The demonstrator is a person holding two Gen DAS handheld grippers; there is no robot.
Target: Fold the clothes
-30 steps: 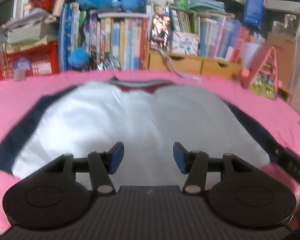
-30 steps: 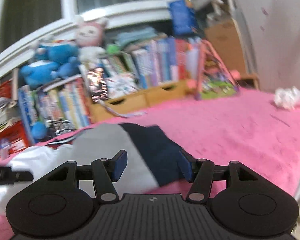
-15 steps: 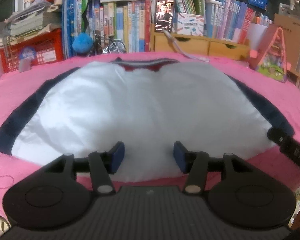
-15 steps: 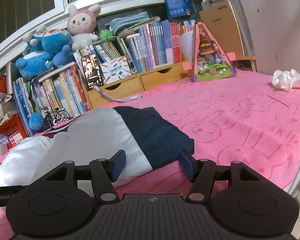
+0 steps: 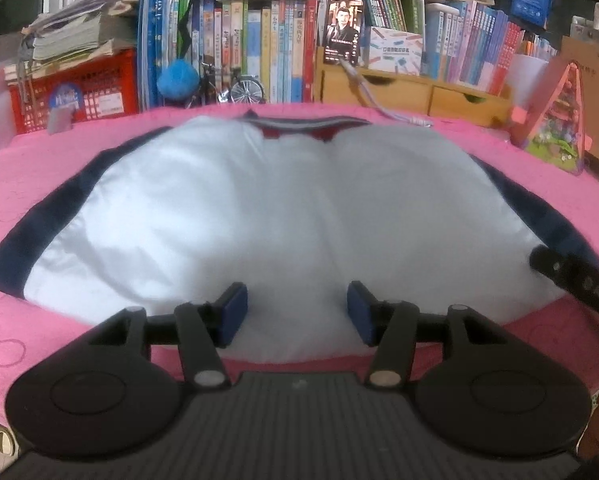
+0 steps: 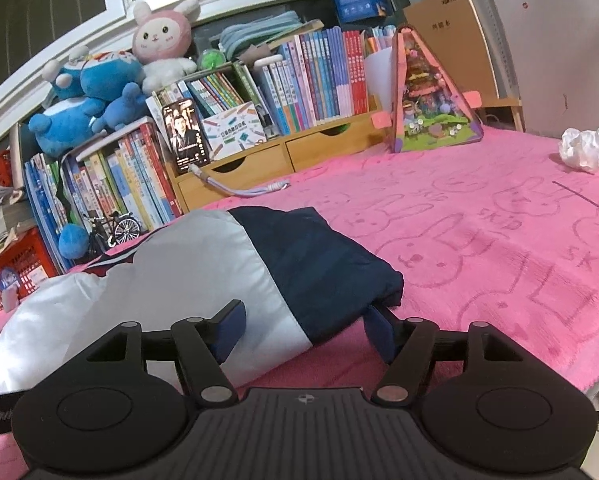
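Observation:
A white jacket (image 5: pixel 283 216) with navy sleeves and a red-and-grey collar lies spread on the pink blanket (image 5: pixel 27 332), collar away from me. My left gripper (image 5: pixel 297 310) hovers open over the near hem, nothing pressed between its blue pads. One finger of the right gripper (image 5: pixel 571 280) shows at the jacket's right edge. In the right wrist view the navy sleeve (image 6: pixel 319 264) lies folded against the white body (image 6: pixel 179 280). My right gripper (image 6: pixel 305 330) straddles the jacket's near corner, jaws opening, pads clear of the cloth.
Behind the blanket stand rows of books (image 5: pixel 235 52), a red crate (image 5: pixel 79 92), wooden drawers (image 6: pixel 259 164), plush toys (image 6: pixel 99 92) and a triangular toy house (image 6: pixel 431 96). A crumpled white paper (image 6: pixel 587 148) lies far right. The bed edge (image 6: pixel 595 384) drops off at the right.
Both views have steadied after blur and tipped slightly downward. The right gripper's jaws have spread wider around the jacket's corner. The jacket lies where it was.

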